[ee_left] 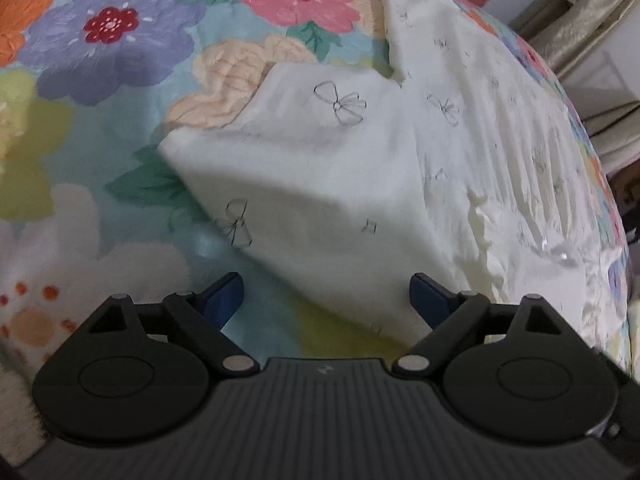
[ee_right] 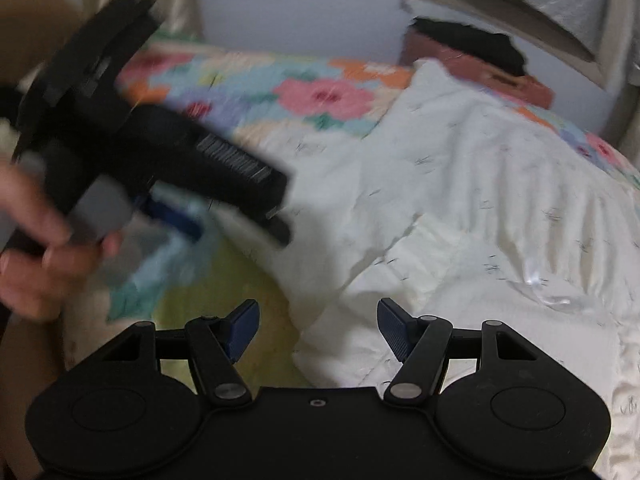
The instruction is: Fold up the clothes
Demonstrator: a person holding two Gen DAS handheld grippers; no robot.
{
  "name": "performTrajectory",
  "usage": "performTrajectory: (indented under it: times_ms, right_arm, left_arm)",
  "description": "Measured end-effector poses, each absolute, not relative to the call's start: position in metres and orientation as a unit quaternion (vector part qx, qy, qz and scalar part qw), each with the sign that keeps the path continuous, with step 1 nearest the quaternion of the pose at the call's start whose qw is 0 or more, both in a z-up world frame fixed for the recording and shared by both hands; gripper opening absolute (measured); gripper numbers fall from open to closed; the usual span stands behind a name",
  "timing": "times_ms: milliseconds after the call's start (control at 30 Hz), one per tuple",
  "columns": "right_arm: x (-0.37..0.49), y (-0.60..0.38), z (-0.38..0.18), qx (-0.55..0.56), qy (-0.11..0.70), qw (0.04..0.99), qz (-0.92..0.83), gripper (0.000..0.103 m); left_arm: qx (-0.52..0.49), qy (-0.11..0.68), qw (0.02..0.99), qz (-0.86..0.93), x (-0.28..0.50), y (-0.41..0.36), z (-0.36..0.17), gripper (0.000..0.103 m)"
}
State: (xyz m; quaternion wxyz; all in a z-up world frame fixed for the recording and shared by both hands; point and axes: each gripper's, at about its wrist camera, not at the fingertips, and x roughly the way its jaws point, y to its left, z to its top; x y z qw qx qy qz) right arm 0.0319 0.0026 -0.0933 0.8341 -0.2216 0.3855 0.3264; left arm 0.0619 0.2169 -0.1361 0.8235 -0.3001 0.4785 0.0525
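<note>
A cream-white garment with small grey bow prints (ee_left: 360, 168) lies spread on a flowered bedsheet (ee_left: 100, 100); one flap is folded over toward the left. My left gripper (ee_left: 326, 300) is open and empty, hovering just above the garment's near edge. My right gripper (ee_right: 318, 328) is open and empty above the same garment (ee_right: 460, 208). The left gripper also shows, blurred, in the right wrist view (ee_right: 172, 208), held by a hand at the left.
A brown box (ee_right: 480, 68) with dark things on it sits at the bed's far edge. Beige curtains (ee_left: 580, 20) and a wall stand beyond the bed on the right. The bed edge curves down the right side.
</note>
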Motion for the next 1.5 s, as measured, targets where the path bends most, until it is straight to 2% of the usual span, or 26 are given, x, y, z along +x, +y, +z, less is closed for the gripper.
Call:
performTrajectory:
  times_ms: [67,133,233,300,333,367,400,433,467,533,567,600,633,667,900,1100,1233,1333,1500]
  right_arm:
    - [0.031,0.008,-0.097,-0.252,0.371,0.832,0.327,0.070]
    - [0.031,0.014,-0.101,-0.282,0.355,0.829,0.328,0.070]
    - [0.036,0.019,-0.105,-0.300,0.337,0.828,0.332,0.069]
    - [0.040,0.022,-0.108,-0.304,0.326,0.830,0.336,0.065]
    - [0.042,0.023,-0.108,-0.301,0.324,0.830,0.339,0.060]
    - [0.045,0.023,-0.109,-0.297,0.322,0.831,0.343,0.045]
    - [0.047,0.024,-0.109,-0.293,0.321,0.832,0.346,0.035]
    - [0.047,0.023,-0.109,-0.288,0.322,0.833,0.346,0.019]
    - [0.047,0.023,-0.109,-0.283,0.323,0.834,0.346,0.010]
    - [0.047,0.017,-0.106,-0.260,0.319,0.841,0.350,0.006]
    - [0.049,0.013,-0.104,-0.241,0.323,0.844,0.352,0.005]
    - [0.053,0.009,-0.103,-0.221,0.329,0.847,0.355,0.005]
    - [0.056,0.004,-0.102,-0.200,0.333,0.849,0.357,0.005]
    - [0.059,0.000,-0.101,-0.180,0.340,0.851,0.357,0.005]
    - [0.078,-0.036,-0.090,-0.064,0.363,0.864,0.344,0.004]
    - [0.092,-0.083,-0.046,-0.053,0.325,0.897,0.295,0.004]
    - [0.108,-0.125,-0.027,-0.049,0.337,0.894,0.290,0.003]
    - [0.113,-0.165,-0.024,-0.053,0.340,0.899,0.271,0.003]
    - [0.115,-0.239,-0.045,0.038,0.330,0.915,0.230,0.003]
  left_arm:
    - [-0.328,0.456,0.826,0.048,0.063,0.220,-0.139,0.075]
    - [-0.353,0.439,0.825,0.050,0.063,0.222,-0.142,0.069]
    - [-0.352,0.428,0.831,0.052,0.065,0.221,-0.143,0.057]
    - [-0.340,0.423,0.838,0.052,0.067,0.218,-0.144,0.047]
    - [-0.336,0.420,0.842,0.051,0.067,0.216,-0.145,0.046]
    - [-0.335,0.416,0.844,0.051,0.066,0.216,-0.145,0.044]
    - [-0.336,0.412,0.845,0.051,0.064,0.217,-0.145,0.044]
    - [-0.340,0.409,0.845,0.052,0.064,0.218,-0.146,0.044]
    - [-0.343,0.406,0.845,0.053,0.065,0.220,-0.146,0.044]
    - [-0.350,0.399,0.846,0.052,0.065,0.222,-0.146,0.044]
    - [-0.351,0.396,0.847,0.048,0.065,0.221,-0.146,0.041]
    - [-0.351,0.393,0.849,0.044,0.064,0.221,-0.146,0.020]
    - [-0.349,0.392,0.851,0.037,0.065,0.220,-0.145,0.010]
    - [-0.346,0.391,0.853,0.027,0.066,0.217,-0.144,0.005]
    - [-0.335,0.364,0.868,-0.046,0.088,0.187,-0.116,0.002]
    - [-0.272,0.340,0.892,-0.120,0.131,0.128,-0.065,0.002]
    - [-0.216,0.335,0.897,-0.189,0.154,0.061,-0.033,0.002]
    - [-0.192,0.342,0.891,-0.228,0.166,0.009,-0.027,0.002]
    - [-0.164,0.369,0.876,-0.263,0.188,-0.061,-0.039,0.002]
